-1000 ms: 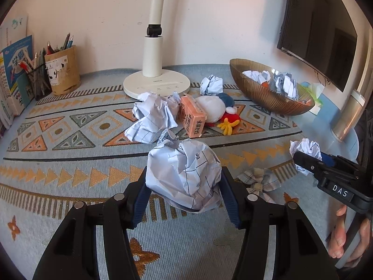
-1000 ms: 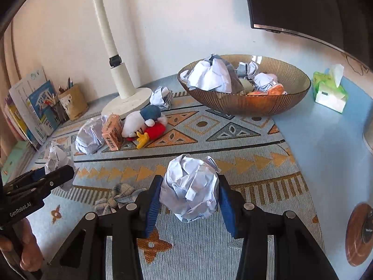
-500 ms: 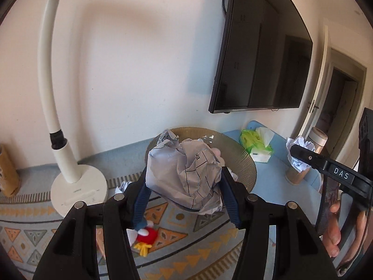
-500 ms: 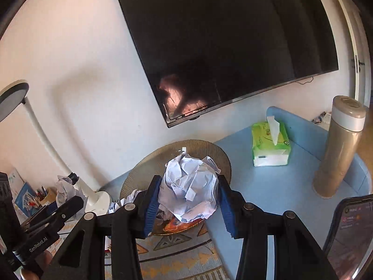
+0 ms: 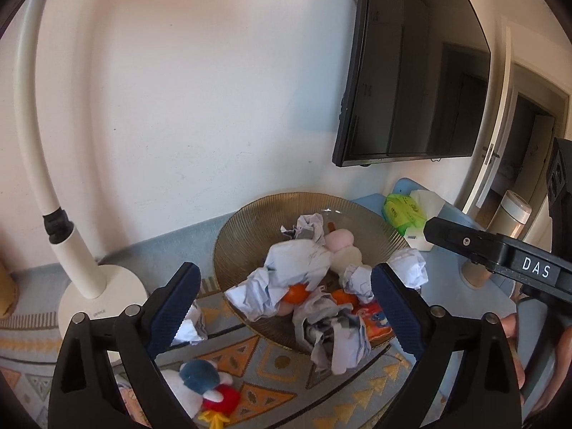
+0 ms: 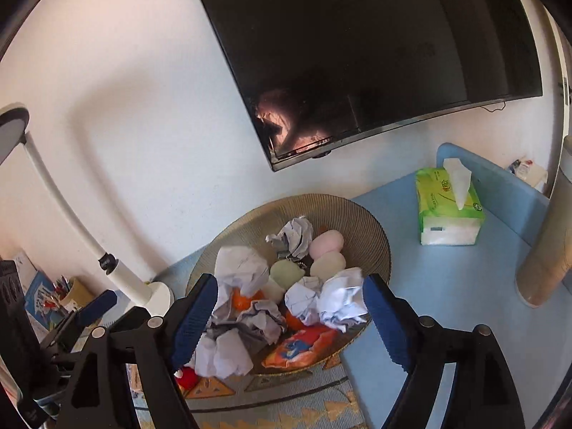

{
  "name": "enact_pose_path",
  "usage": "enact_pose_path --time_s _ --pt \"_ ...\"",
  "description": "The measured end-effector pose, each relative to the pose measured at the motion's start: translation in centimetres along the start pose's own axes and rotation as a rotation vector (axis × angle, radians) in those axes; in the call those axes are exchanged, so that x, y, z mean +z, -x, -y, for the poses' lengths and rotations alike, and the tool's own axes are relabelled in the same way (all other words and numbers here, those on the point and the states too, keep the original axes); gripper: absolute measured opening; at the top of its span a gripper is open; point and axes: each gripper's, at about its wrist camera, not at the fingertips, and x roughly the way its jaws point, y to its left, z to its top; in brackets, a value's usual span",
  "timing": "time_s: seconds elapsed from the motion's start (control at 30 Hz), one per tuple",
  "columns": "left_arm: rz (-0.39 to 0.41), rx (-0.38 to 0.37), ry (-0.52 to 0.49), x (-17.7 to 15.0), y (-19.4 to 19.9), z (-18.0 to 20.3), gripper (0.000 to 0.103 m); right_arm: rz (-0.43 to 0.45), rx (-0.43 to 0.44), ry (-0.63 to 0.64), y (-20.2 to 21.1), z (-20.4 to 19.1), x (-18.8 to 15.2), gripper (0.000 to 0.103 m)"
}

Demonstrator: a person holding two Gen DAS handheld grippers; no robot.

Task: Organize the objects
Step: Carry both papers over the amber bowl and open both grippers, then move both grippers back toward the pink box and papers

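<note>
A plain white wall [image 5: 200, 107] rises behind the desk, with a dark, switched-off television [image 6: 375, 53] mounted on it. At the right, a white door frame [image 5: 500, 114] opens onto a dim doorway [image 5: 529, 150]. A light-blue desk surface [image 6: 457, 286] with a raised blue edge meets a patterned mat [image 5: 271, 368], and soft daylight falls evenly across the wall.

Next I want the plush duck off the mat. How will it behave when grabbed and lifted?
The plush duck looks stuffed and soft, so it would likely squash between the tongs and weigh little. Lying on its side on the patterned mat, it seems unlikely to roll. Its fuzzy fabric probably grips well.
</note>
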Motion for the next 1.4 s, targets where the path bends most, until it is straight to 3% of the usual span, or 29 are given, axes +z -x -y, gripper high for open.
enact_pose_path --time_s 0.2,0.4,0.53,0.67,0.8,1.03,1.4 --pt "0.004 0.035 0.052 -3.8 7.1 -2.2 0.096 -0.082 0.091 0.169 2.6 -5.1 -6.0 0.083" --pt "0.107 0.148 0.023 -5.6 17.4 -4.6 0.102 -0.158 0.205 0.276 4.2 -10.6 -11.4 0.086" --pt "0.147 0.206 0.074 -7.8 22.0 -6.9 0.102 -0.205 0.198 0.335 3.2 -12.6 -15.0 0.088" --pt "0.075 0.258 0.183 -12.7 21.5 -10.2 0.102 -0.217 0.124 0.378 0.5 -12.8 -18.3 0.088" --pt "0.094 0.436 0.312 -17.4 20.1 -13.4 0.102 -0.205 0.068 0.379 -1.2 -11.7 -19.9 0.088" --pt "-0.069 0.392 0.443 -20.7 16.1 -16.6 0.102 -0.186 0.017 0.375 -1.3 -11.6 -19.7 0.095" --pt "-0.054 0.388 0.504 -21.3 16.7 -17.4 0.102 -0.148 -0.045 0.535 -1.0 -14.1 -21.1 0.099"
